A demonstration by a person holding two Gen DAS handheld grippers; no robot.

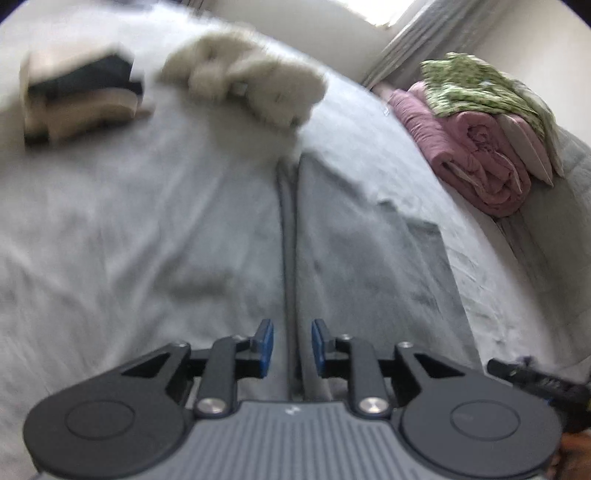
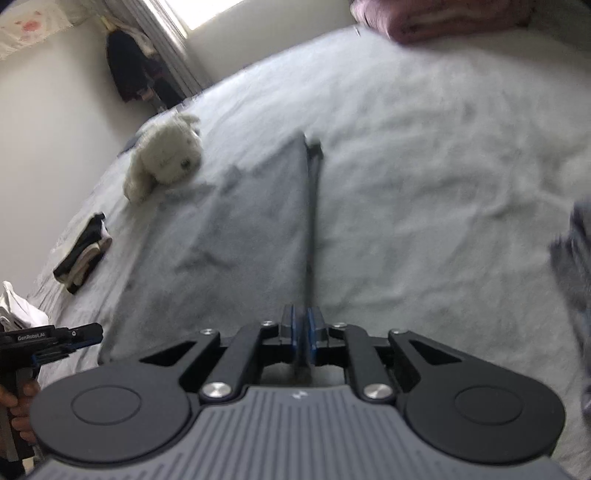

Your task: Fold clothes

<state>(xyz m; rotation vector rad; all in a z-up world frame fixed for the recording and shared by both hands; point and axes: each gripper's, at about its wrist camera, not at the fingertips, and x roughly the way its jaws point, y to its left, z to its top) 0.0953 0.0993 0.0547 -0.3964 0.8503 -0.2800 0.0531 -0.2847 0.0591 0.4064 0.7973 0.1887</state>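
Light source: daylight from a window at the far end, blown out to white in both views.
Brightness: soft and fairly dim, the pale bedsheet evenly lit.
Shadows: faint, soft-edged.
Blur: heavy smear on the plush toy and stacked clothes in the left view; the near gripper bodies stay sharp.
Distortion: fisheye bending, dark corners.

Open bedsheet is left right of the grey garment; its left side is blocked by a plush toy and a folded stack nearer.
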